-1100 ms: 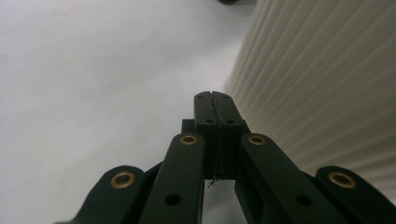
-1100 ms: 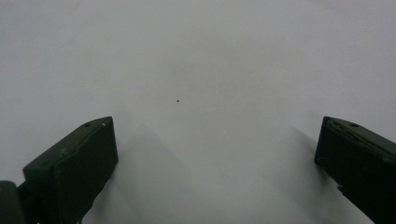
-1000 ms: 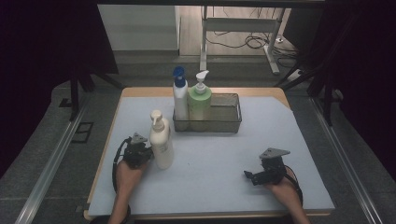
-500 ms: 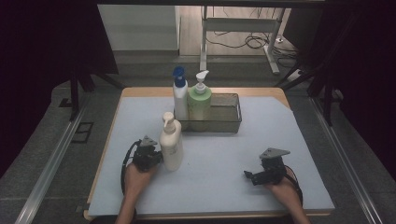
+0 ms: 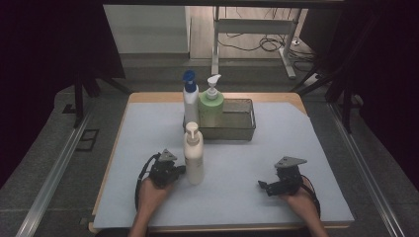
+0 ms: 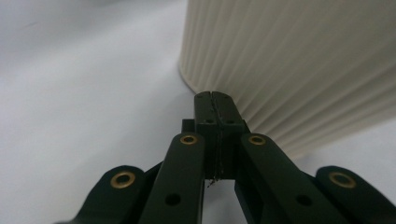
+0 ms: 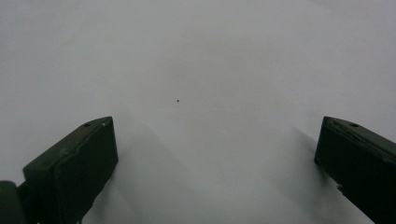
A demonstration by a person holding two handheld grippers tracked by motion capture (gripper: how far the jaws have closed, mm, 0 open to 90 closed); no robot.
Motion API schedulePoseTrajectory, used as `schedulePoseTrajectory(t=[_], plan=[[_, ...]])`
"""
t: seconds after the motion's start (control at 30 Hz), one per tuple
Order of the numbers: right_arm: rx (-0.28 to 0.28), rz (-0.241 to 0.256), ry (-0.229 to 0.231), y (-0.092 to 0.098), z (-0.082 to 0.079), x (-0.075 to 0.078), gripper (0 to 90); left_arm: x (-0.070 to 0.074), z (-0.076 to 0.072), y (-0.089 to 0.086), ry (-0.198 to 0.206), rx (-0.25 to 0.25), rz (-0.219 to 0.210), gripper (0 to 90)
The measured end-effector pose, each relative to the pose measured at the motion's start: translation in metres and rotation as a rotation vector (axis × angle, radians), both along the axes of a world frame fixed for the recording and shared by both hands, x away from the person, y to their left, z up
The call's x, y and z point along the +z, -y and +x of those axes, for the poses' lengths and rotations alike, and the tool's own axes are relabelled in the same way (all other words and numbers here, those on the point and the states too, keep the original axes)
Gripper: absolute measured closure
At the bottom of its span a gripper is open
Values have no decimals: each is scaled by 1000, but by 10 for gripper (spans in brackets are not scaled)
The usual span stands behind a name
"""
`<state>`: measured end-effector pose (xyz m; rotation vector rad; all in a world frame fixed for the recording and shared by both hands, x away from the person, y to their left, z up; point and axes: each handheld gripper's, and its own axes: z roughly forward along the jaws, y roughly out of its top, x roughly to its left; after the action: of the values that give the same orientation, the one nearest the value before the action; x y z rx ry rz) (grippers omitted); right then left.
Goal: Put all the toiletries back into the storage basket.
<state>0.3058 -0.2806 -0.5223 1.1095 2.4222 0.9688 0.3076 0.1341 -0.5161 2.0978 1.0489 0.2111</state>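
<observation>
A cream pump bottle (image 5: 193,158) stands upright on the pale blue mat (image 5: 237,207), in front of the basket. My left gripper (image 5: 180,170) lies low on the mat at the bottle's left side. Its jaws are shut with nothing between them. In the left gripper view the closed tips (image 6: 215,95) rest against the foot of the ribbed cream bottle (image 6: 289,60). My right gripper (image 5: 262,186) rests near the front right of the mat, pointing left. It is open, and bare mat (image 7: 187,70) lies between its fingers (image 7: 74,163).
A wire mesh basket (image 5: 237,129) stands at the back middle of the mat. It holds a white bottle with a blue cap (image 5: 190,98) and a green pump bottle (image 5: 211,106) at its left end. The table's wooden edge (image 5: 118,148) borders the mat.
The cream bottle and my left gripper beside it have shifted to the right and slightly nearer. The right gripper has stayed in place.
</observation>
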Motion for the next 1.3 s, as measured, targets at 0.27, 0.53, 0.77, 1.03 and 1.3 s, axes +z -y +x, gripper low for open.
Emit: schedulePoseTrajectory(t=[0.27, 0.53, 0.77, 1.03, 1.3], plan=[[-1, 0, -2, 0, 0, 0, 0, 2, -4, 22, 1, -66, 3, 896], [0, -2, -4, 0, 0, 0, 0, 1, -9, 42, -4, -135, 22, 895], [-1, -1, -7, -1, 0, 1, 0, 1, -9, 47, 3, -157, 42, 869], [-3, 0, -9, -1, 0, 1, 0, 6, -22, 35, 38, -141, 65, 713], [-7, -1, -9, -1, 0, 1, 0, 9, -37, 12, 73, -68, 89, 391]])
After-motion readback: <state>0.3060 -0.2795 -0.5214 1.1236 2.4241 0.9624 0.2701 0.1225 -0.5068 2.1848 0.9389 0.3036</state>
